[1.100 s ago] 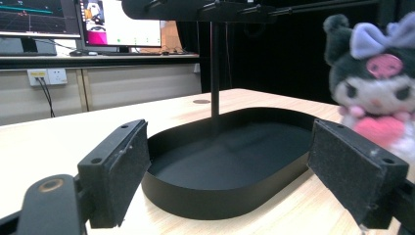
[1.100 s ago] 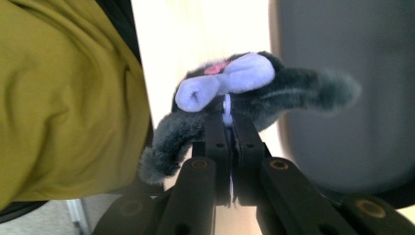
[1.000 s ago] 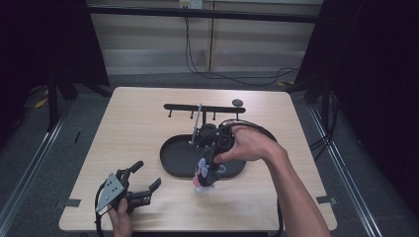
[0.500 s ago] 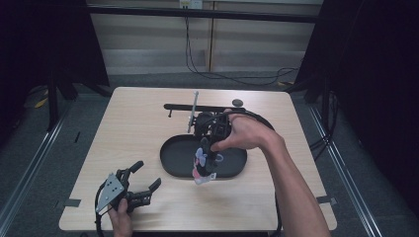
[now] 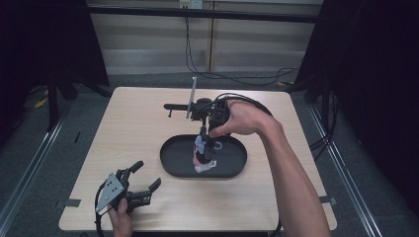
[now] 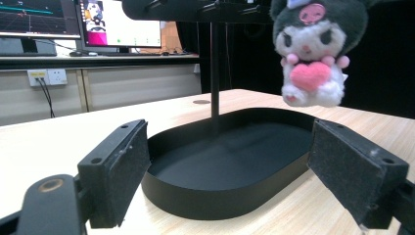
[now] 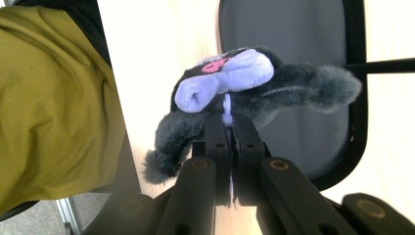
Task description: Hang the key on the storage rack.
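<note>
While the right gripper (image 5: pixel 208 144) hangs over the black oval tray (image 5: pixel 232 165) at the table's (image 5: pixel 148 133) centre, its jaws are pressed together on a small pale loop atop the plush toy (image 5: pixel 201 155), which dangles above the tray floor, clear of it in the left gripper view. Black stand (image 5: pixel 190 105) with a horizontal bar rises at the tray's far rim. Left gripper (image 5: pixel 141 180) rests near the table's front-left corner, jaws spread wide, holding nothing
</note>
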`<state>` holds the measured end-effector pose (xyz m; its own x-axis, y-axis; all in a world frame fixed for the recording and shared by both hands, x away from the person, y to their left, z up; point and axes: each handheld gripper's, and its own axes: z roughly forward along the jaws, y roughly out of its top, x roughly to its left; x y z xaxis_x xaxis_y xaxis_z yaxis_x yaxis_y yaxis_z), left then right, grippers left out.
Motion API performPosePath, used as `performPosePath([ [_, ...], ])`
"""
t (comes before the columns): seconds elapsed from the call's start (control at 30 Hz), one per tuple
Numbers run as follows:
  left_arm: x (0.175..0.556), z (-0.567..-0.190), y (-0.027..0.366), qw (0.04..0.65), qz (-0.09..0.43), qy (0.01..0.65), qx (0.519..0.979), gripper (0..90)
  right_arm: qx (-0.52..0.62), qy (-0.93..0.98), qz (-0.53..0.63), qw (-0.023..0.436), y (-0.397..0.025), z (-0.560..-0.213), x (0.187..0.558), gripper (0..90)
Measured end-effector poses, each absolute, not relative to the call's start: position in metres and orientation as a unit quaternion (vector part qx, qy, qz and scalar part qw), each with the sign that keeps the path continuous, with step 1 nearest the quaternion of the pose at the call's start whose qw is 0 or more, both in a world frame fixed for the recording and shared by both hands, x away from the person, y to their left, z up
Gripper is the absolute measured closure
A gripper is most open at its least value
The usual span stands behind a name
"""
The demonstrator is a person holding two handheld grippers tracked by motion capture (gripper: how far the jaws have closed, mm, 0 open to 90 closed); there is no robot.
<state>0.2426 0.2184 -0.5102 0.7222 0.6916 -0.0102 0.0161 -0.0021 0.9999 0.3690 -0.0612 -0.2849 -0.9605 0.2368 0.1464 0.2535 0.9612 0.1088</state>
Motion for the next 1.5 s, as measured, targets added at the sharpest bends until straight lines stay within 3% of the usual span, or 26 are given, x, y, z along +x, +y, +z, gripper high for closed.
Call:
performPosePath([
  [1.1, 0.243, -0.51, 0.218, 0.654, 0.259, 0.264, 0.66, 15.3, -0.158, -0.985, -0.048, 0.044, -0.052, -0.274, 0.427, 87.5],
  [1.5, 0.243, -0.51, 0.218, 0.654, 0.256, 0.262, 0.662, 15.4, -0.17, -0.983, -0.032, 0.055, -0.05, -0.29, 0.448, 87.5],
])
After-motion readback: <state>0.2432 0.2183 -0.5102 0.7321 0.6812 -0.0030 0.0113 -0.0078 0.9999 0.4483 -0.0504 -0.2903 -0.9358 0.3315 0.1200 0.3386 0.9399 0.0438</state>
